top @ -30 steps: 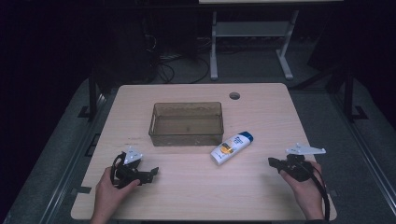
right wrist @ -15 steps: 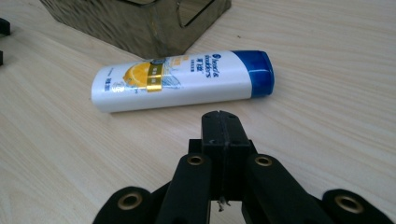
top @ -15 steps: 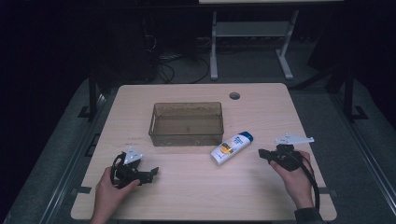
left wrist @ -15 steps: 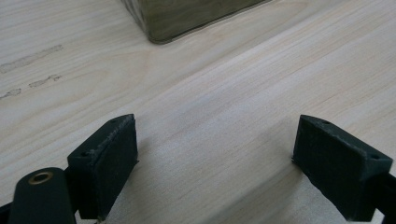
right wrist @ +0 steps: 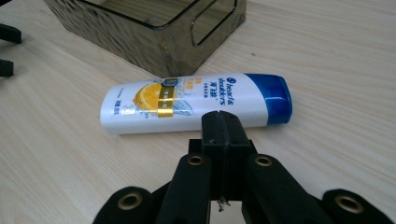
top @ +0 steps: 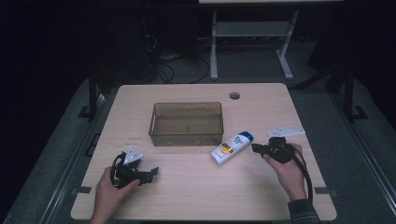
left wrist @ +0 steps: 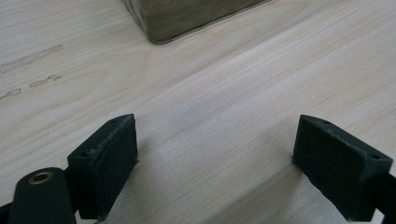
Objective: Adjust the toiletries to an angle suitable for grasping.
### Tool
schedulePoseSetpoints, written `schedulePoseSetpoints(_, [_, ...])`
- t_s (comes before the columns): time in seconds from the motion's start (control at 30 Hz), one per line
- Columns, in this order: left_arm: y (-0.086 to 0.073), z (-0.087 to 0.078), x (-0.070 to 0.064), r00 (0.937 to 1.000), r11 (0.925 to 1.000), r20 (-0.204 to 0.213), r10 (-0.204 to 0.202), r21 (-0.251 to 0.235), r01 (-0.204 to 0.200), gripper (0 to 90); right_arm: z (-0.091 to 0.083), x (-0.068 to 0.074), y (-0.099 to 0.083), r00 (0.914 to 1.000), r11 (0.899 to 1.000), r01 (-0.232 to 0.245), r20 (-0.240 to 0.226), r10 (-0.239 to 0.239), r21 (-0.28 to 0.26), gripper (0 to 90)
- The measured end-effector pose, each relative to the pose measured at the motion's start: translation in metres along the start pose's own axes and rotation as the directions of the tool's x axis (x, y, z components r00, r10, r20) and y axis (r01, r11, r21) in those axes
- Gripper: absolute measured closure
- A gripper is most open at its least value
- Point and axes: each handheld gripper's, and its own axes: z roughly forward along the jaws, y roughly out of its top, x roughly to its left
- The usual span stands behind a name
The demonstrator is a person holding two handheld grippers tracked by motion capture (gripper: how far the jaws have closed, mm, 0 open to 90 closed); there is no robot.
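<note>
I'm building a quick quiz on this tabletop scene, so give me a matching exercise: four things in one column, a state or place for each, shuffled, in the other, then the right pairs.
Things:
1. shampoo bottle
2. clear bin
3. left gripper
4. right gripper

States or places:
A. jaws wide apart over bare wood
B. lying on its side, blue cap on
C. jaws closed together, pointing at the bottle
D. standing empty at the middle of the table

Pairs: 1-B, 2-D, 3-A, 4-C
</note>
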Motion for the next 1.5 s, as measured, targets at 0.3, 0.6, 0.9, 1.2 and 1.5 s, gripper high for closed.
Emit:
schedulePoseSetpoints(0.3, [0.000,0.000,0.000,1.0000,1.0000,0.000,0.000,0.001,0.000,12.6,0.012,0.002,0.015,0.9999,1.000,0.010,-0.013,-0.010,-0.005,90.0])
schedulePoseSetpoints(0.6, [0.000,0.000,0.000,1.0000,1.0000,0.001,0.000,0.000,0.000,12.6,0.027,0.003,0.032,0.9998,1.000,0.008,-0.016,-0.008,0.006,90.0])
schedulePoseSetpoints(0.9, [0.000,0.000,0.000,1.0000,1.0000,0.001,0.000,0.002,0.000,12.6,0.054,0.006,0.046,0.9997,0.998,0.013,-0.019,-0.012,0.056,90.0])
schedulePoseSetpoints(1.2, [0.000,0.000,0.000,1.0000,1.0000,0.000,0.000,0.002,0.000,12.6,0.079,0.005,0.053,0.9998,0.996,0.003,-0.018,-0.001,0.084,90.0])
schedulePoseSetpoints(1.5, [0.000,0.000,0.000,1.0000,1.0000,0.001,0.001,0.002,-0.001,12.6,0.106,0.007,0.051,0.9992,0.991,-0.020,-0.032,0.024,0.131,90.0])
